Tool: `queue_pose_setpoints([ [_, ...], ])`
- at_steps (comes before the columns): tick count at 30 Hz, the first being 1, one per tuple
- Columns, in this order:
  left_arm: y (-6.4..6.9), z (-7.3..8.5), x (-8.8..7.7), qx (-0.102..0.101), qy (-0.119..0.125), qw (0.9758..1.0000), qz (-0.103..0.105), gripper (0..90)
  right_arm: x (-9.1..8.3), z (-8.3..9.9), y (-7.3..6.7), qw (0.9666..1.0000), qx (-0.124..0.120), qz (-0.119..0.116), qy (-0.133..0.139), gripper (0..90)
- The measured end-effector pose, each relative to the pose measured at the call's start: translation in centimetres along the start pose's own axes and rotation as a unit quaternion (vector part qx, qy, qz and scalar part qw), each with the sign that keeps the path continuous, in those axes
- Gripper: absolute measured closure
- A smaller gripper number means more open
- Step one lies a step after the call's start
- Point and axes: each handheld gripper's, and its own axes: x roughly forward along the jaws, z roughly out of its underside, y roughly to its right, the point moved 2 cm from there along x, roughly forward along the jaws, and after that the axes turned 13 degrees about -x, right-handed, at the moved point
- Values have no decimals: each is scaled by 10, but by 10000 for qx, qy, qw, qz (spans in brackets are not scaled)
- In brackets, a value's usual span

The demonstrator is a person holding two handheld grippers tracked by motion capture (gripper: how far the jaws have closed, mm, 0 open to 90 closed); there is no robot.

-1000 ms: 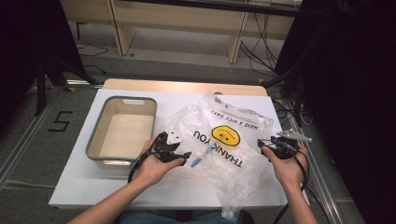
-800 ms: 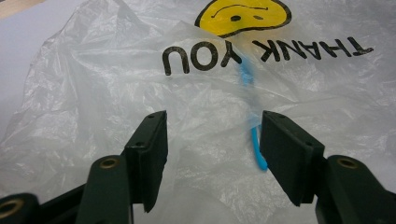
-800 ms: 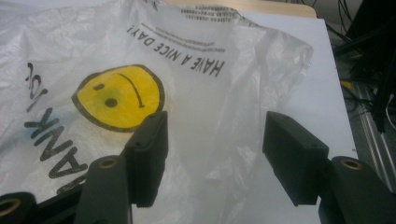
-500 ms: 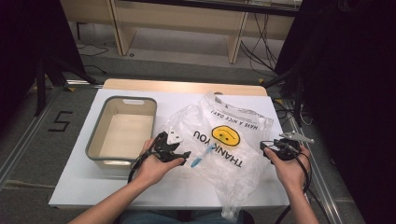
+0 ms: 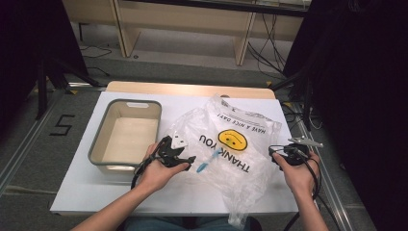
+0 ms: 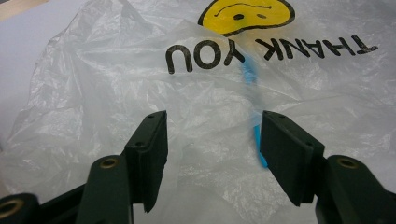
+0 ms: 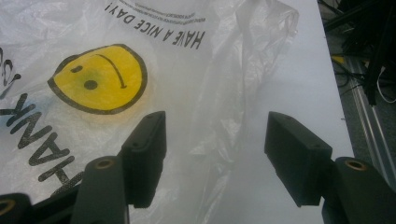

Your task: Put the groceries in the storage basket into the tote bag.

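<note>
Lying between left tool [image 5: 188,160] and right tool [image 5: 272,153], plastic bag [image 5: 226,144].

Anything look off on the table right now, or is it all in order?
Nothing is spilled or broken. The plastic bag lies crumpled on the table, its print upside down from the person's side and its lower end hanging over the near edge. A blue item shows through it. The bin sits squarely.

Both forearms enter from bottom edge. Left gripper [image 5: 185,159] held low, jaws parted wide, nothing pinched. Right gripper [image 5: 276,155] gripped in hand, jaws apart, apparently empty; cable trails below wrist.
</note>
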Motion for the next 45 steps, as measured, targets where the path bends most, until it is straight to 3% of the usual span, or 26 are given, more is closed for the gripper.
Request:
queue_pose_setpoints([
  [7, 0, 0, 0, -13, 8, 10000, -1, 416, 0, 2, -2, 9999, 35, -76, -98, 396],
  [13, -1, 0, 0, -8, 10, 10000, -16, 416, 4, 12, -5, 9976, 184, -286, -606, 393],
  [18, 0, 0, 0, -9, -1, 10000, -13, 416, 12, 21, -9, 9924, 382, -513, -1056, 408],
  [23, 0, 0, 1, 1, -18, 10000, -13, 415, 16, 25, -9, 9904, 427, -666, -1130, 595],
  [28, -1, 1, 1, 12, -36, 10000, -22, 415, 20, 24, -11, 9883, 414, -944, -1126, 864],
  [30, -1, 0, 1, -15, -21, 10000, -21, 415, 22, 23, -10, 9880, 424, -1012, -1083, 900],
  [34, -2, -1, 0, -10, -12, 10000, -44, 415, 24, 17, -5, 9902, 405, -896, -989, 900],
  [40, -3, -5, -4, -49, 123, 9998, -133, 418, 32, 3, 8, 9962, 164, -450, -721, 900],
  [45, -4, -5, -4, -82, 92, 9998, -186, 408, 44, -8, 16, 9987, -98, -63, -504, 900],
])
